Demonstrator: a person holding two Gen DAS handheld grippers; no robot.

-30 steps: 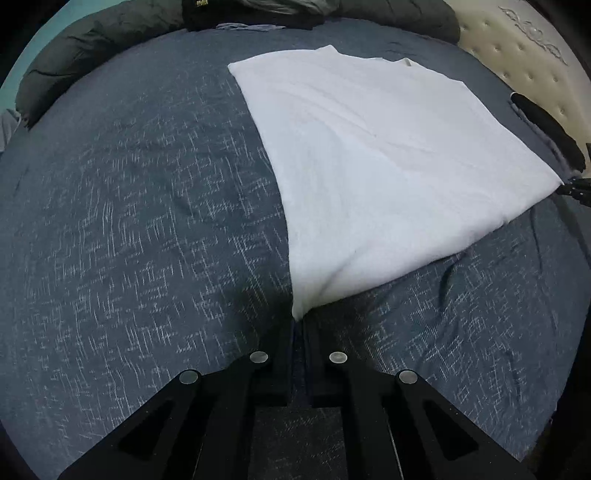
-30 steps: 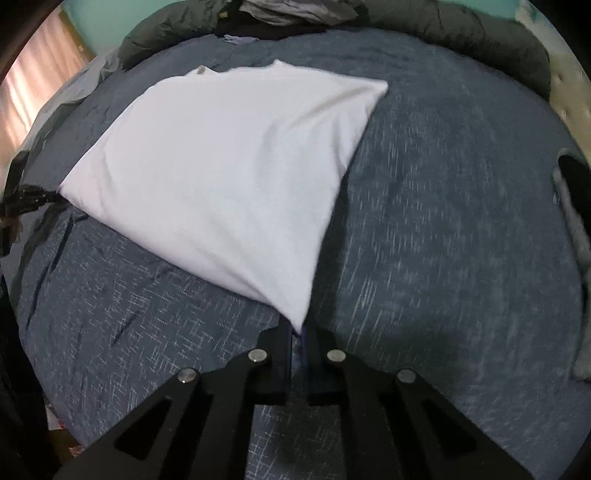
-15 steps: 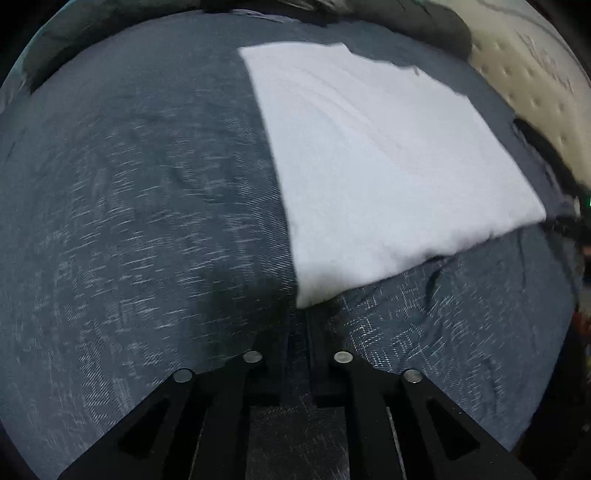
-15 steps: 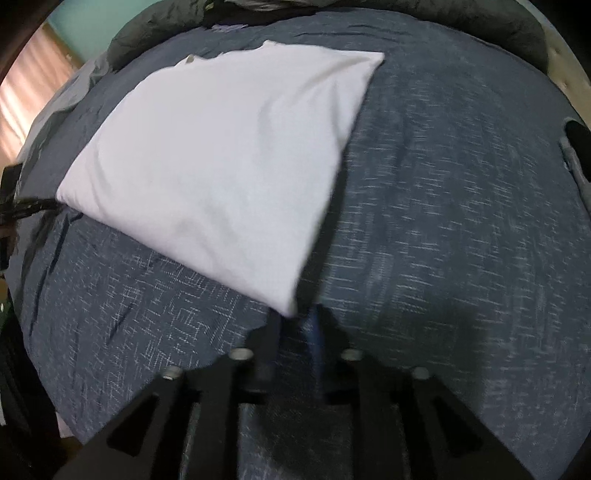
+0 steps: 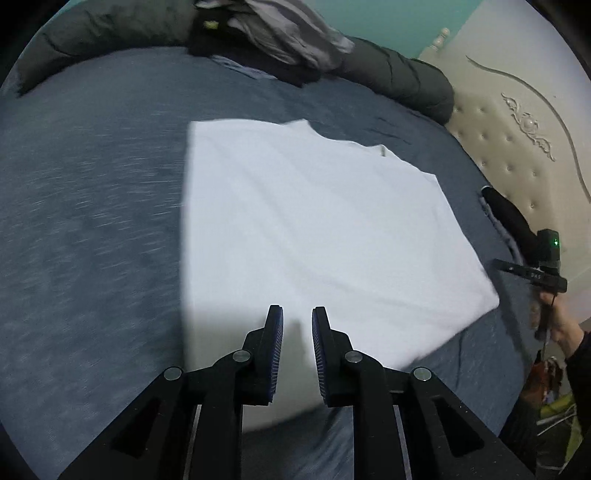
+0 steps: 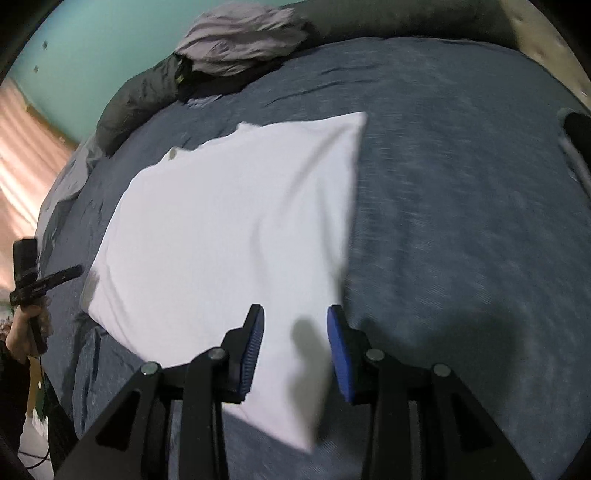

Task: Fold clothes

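Both tools hang above the near end of a folded white shirt (image 5: pixel 314 236) that lies flat on the blue-grey bedspread (image 5: pixel 85 229). Left gripper (image 5: pixel 297 317) has its jaws opening, with a narrow gap between the blue-ribbed pads and nothing pinched; the cloth shows through the gap below. Right gripper (image 6: pixel 295 317) is opening too, its gap wider, and the pads press on nothing; its shadow falls on the shirt straight ahead of the tips.

From the left tool, the shirt's straight left edge runs away just left of the fingers, and beyond that edge is a broad stretch of bare bedspread. The near hem passes under the fingers, and the near right corner lies off to the right, close to the other hand (image 5: pixel 554 325), which holds the other tool's handle.

From the right tool, the shirt (image 6: pixel 236 236) spreads ahead and to the left. Its right edge runs forward from just beside the right finger, and its near corner lies below the fingers. Right of that edge the bedspread (image 6: pixel 461 221) is open.

Far ahead, dark bedding and a grey pile of clothes (image 5: pixel 288 33) border the far edge of the bed, well apart from the shirt. A padded headboard (image 5: pixel 517 147) closes the left tool's far right side.
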